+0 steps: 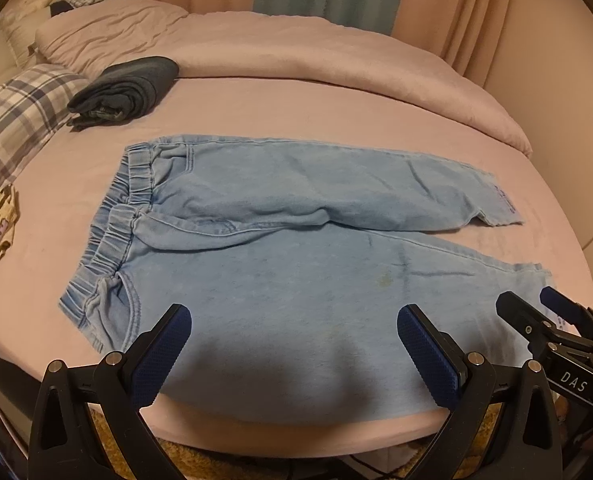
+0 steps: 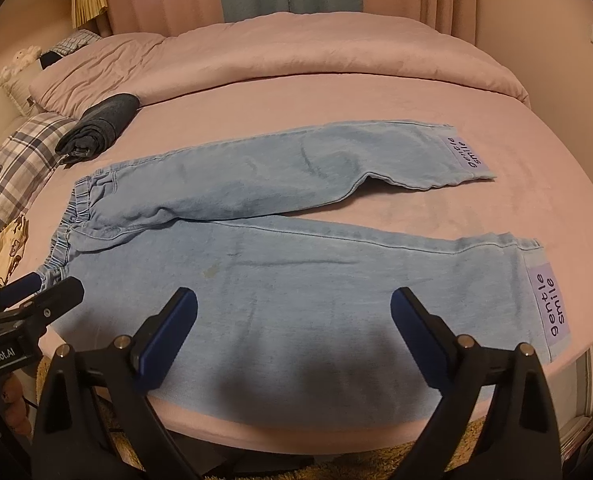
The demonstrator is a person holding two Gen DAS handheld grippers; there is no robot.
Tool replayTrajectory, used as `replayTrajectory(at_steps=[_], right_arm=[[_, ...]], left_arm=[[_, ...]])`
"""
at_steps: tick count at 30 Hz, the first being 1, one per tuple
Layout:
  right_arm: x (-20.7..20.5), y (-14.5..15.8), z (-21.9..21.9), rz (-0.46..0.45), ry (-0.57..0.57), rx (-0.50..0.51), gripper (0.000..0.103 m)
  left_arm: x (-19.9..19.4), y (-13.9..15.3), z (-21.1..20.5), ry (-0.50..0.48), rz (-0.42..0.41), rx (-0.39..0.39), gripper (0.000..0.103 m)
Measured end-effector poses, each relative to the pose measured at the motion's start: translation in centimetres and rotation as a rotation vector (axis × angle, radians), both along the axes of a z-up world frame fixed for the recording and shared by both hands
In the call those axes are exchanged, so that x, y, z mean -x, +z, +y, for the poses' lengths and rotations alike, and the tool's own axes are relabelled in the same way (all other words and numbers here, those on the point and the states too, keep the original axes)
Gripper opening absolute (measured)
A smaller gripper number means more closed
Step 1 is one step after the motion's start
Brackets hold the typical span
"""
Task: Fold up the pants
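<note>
1. You are holding both grippers over the near edge of the bed [image 1: 224, 92], and neither one is touching cloth. The left gripper [image 1: 294, 320] is standing with its jaws spread wide and holding nothing; the right gripper [image 2: 294, 304] is just as wide and just as empty.

2. The pants [image 2: 296, 280] are lying flat and spread lengthwise across the pink sheet, waistband [image 1: 124, 216] toward your left and the two hems toward your right. The near leg [image 2: 336, 292] is running along the bed's front edge under both grippers; the far leg [image 2: 296, 168] is angling away from it, so the two are forming a narrow V with bare sheet between them near the hems.

3. Judging from this, you are standing at the very start: the garment is laid out and no fold is made yet.

4. The first fold is probably leg onto leg. That is asking you to pinch the near outer seam at two places, your left near the waistband corner [image 1: 80, 312] and your right near the labelled hem [image 2: 544, 304], and carry that edge over onto the far leg.

5. Be closing on one layer's edge cleanly; the soft denim is likely to sag between the two grips.

6. The folded dark garment [image 1: 124, 88] by the pillows is lying well apart and is not in your way.
</note>
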State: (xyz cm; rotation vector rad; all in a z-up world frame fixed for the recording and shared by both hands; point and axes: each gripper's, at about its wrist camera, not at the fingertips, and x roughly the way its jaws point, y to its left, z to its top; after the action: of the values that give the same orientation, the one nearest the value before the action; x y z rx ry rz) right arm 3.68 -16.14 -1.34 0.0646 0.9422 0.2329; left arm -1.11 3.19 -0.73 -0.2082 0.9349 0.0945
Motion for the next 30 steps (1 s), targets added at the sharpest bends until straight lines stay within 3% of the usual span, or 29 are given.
replayTrajectory(at_steps=[30], right_arm=[[-0.3,-0.5,0.7,0.023,0.014,-0.002,0.094]], left_arm=[[0.9,-0.3,2.1,0.056,0.009,0.027,0.103]])
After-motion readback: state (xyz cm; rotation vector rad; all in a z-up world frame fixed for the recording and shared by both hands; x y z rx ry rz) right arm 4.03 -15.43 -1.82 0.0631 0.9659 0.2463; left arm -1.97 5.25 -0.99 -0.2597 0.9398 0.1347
